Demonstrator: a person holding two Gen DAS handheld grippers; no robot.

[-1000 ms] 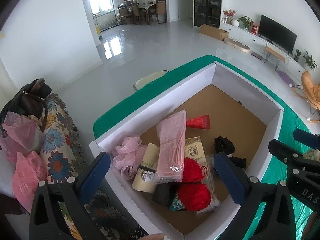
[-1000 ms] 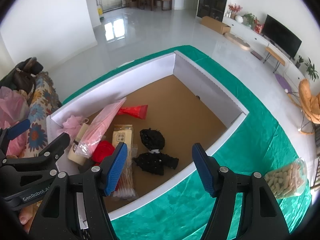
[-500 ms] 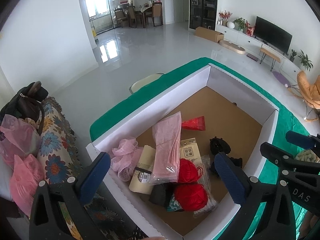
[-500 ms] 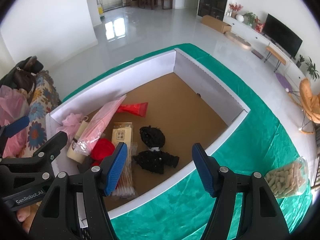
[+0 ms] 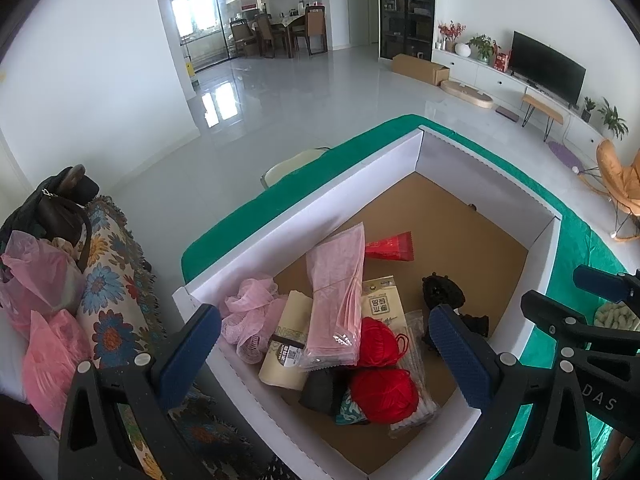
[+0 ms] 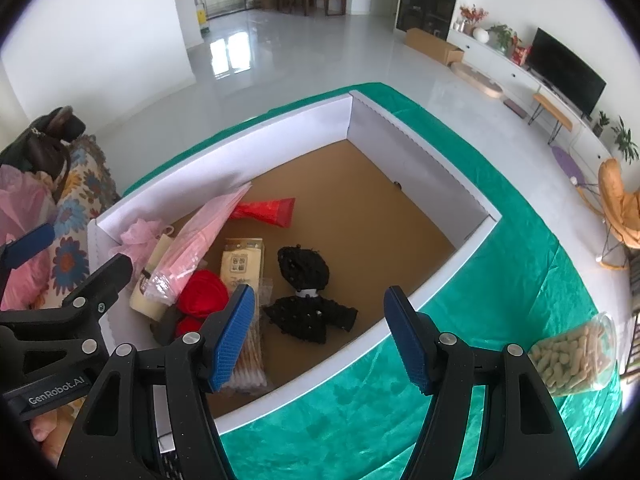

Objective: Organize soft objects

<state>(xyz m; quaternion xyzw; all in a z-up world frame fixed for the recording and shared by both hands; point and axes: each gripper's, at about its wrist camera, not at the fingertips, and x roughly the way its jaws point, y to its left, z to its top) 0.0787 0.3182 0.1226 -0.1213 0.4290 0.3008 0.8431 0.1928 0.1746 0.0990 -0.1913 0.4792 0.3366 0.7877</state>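
A white-walled cardboard box point(image 5: 304, 216) point(image 6: 420, 148) sits on a green-clothed table point(image 6: 500, 272). In it lie a pink packaged cloth point(image 5: 338, 280) point(image 6: 200, 236), a pink mesh puff point(image 5: 250, 316), a cream roll point(image 5: 286, 340), two red yarn balls point(image 5: 382, 394) point(image 6: 202, 292), a red packet point(image 5: 390, 246) point(image 6: 266, 212), cotton swabs point(image 6: 248, 352) and a black knitted doll point(image 6: 308, 296) point(image 5: 442, 292). My left gripper point(image 5: 324, 360) is open and empty above the box's near corner. My right gripper point(image 6: 320, 336) is open and empty above the box's front wall. A bag of beige soft pieces point(image 6: 572, 356) lies outside the box, right.
A floral-covered sofa point(image 5: 108, 292) with pink plastic bags point(image 5: 40, 280) and a dark handbag point(image 5: 56, 208) stands left of the table. A pale chair point(image 5: 292, 166) sits behind the table. The open room has a TV point(image 5: 546, 68) and an orange chair point(image 5: 620, 176) at the right.
The left wrist view has pulled back and lifted a little, so the box sits lower and smaller. The right gripper has barely moved. Both stay open.
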